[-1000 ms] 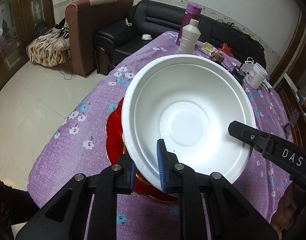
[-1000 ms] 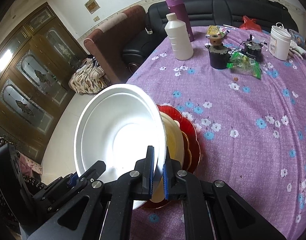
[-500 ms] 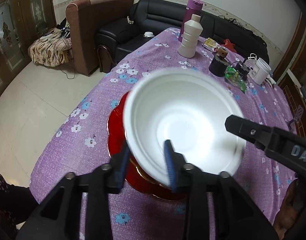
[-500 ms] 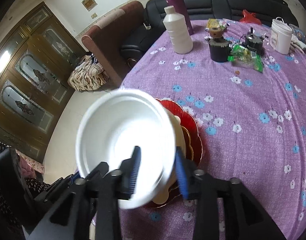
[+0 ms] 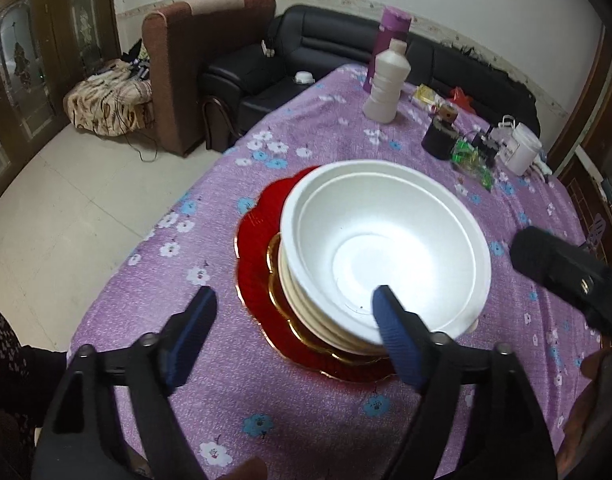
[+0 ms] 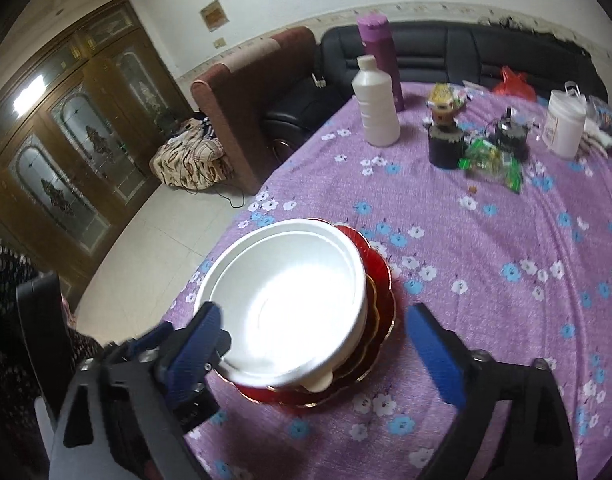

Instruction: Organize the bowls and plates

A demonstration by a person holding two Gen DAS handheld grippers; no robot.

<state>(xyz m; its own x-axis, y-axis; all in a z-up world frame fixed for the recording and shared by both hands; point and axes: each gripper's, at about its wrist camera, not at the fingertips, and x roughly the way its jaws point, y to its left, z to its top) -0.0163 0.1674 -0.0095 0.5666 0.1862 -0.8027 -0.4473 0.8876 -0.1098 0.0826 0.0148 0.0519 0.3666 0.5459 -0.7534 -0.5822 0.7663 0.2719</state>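
A white bowl (image 5: 386,240) (image 6: 290,292) rests on top of a stack of cream plates (image 5: 292,296) and a red scalloped plate (image 5: 258,248) (image 6: 380,276) on the purple flowered tablecloth (image 5: 306,400). My left gripper (image 5: 294,332) hovers over the near side of the stack, jaws opening. Its right pad overlaps the bowl's near rim without pressing it. My right gripper (image 6: 318,346) straddles the bowl's near edge, jaws also opening wide, and nothing is gripped. One finger of the right gripper (image 5: 562,272) shows at the right of the left wrist view.
At the far end of the table stand a white bottle (image 6: 376,108), a purple flask (image 6: 380,52), a dark jar (image 6: 446,144), a green packet (image 6: 490,160) and a white tub (image 6: 566,124). The table edge runs just left of the stack, with armchair and sofa beyond.
Both grippers were shut on the tilted white bowl's rim. They have opened and the bowl has dropped level onto the plate stack. The right gripper has risen slightly.
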